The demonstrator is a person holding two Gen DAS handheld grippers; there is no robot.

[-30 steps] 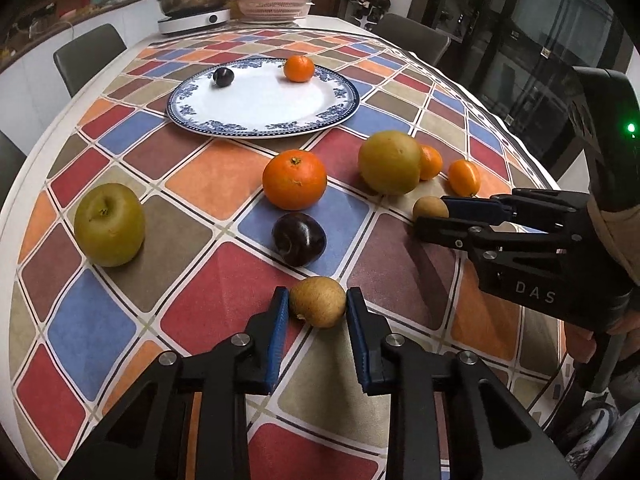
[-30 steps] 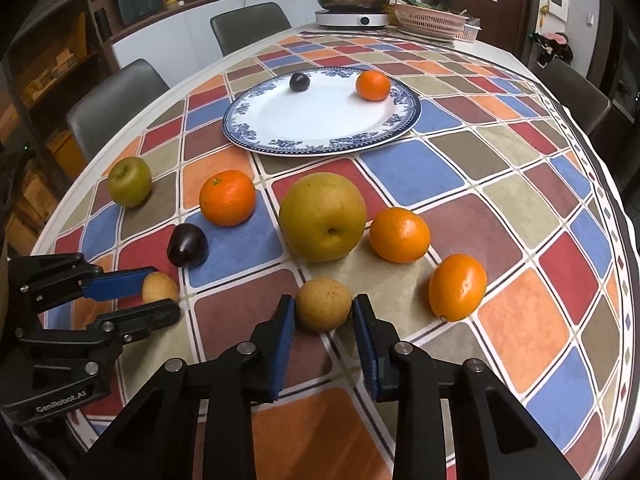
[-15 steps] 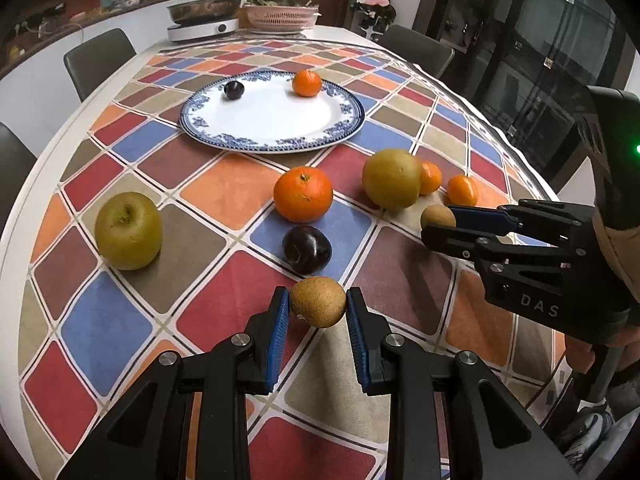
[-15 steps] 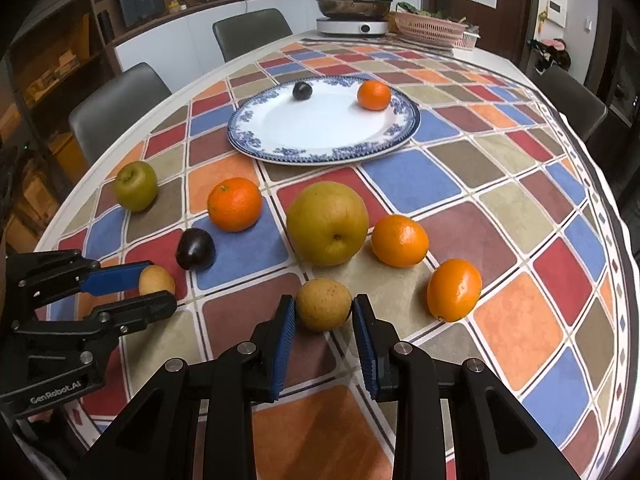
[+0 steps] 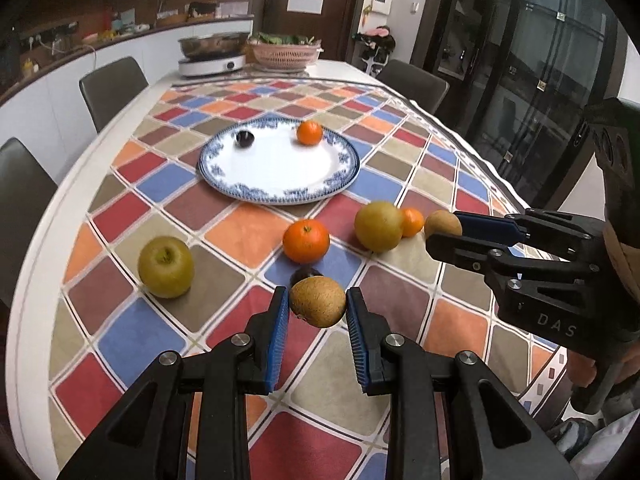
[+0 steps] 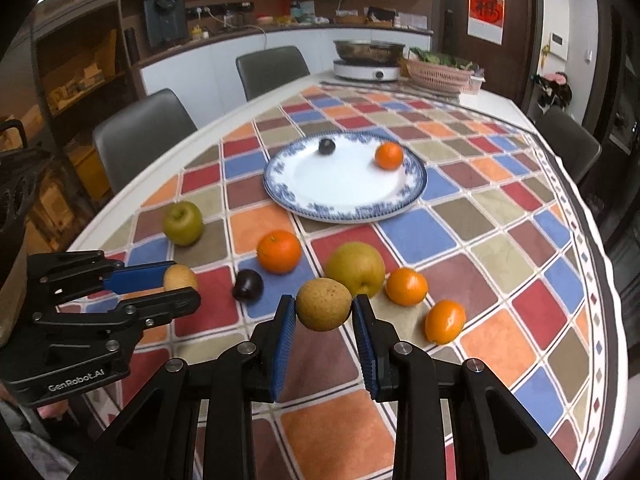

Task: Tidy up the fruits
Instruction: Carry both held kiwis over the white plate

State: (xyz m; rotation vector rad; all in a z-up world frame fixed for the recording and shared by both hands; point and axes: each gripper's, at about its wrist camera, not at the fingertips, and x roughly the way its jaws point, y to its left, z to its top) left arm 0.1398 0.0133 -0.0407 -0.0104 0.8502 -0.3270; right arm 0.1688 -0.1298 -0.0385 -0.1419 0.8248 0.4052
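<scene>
My left gripper [image 5: 318,307] is shut on a brown kiwi [image 5: 317,301] and holds it above the table. My right gripper [image 6: 323,312] is shut on a second brown kiwi [image 6: 323,303], also lifted; it shows in the left wrist view [image 5: 442,224] too. A blue-rimmed white plate [image 5: 280,184] holds a dark plum [image 5: 244,138] and a small orange [image 5: 309,132]. On the cloth lie a green apple [image 5: 166,266], an orange [image 5: 306,240], a yellow pear [image 5: 378,225], a small orange [image 5: 413,222], a dark plum [image 6: 248,285] and another orange [image 6: 445,321].
The table has a checked cloth [image 5: 224,236]. An induction cooker with a steel pot [image 5: 212,56] and a pink basket [image 5: 286,52] stand at the far end. Grey chairs [image 5: 112,88] line the left side and another chair [image 5: 412,84] is at the right.
Both grippers have lifted their kiwis off the cloth and risen, so the table now looks lower and farther. The fruits on the table have not moved.
</scene>
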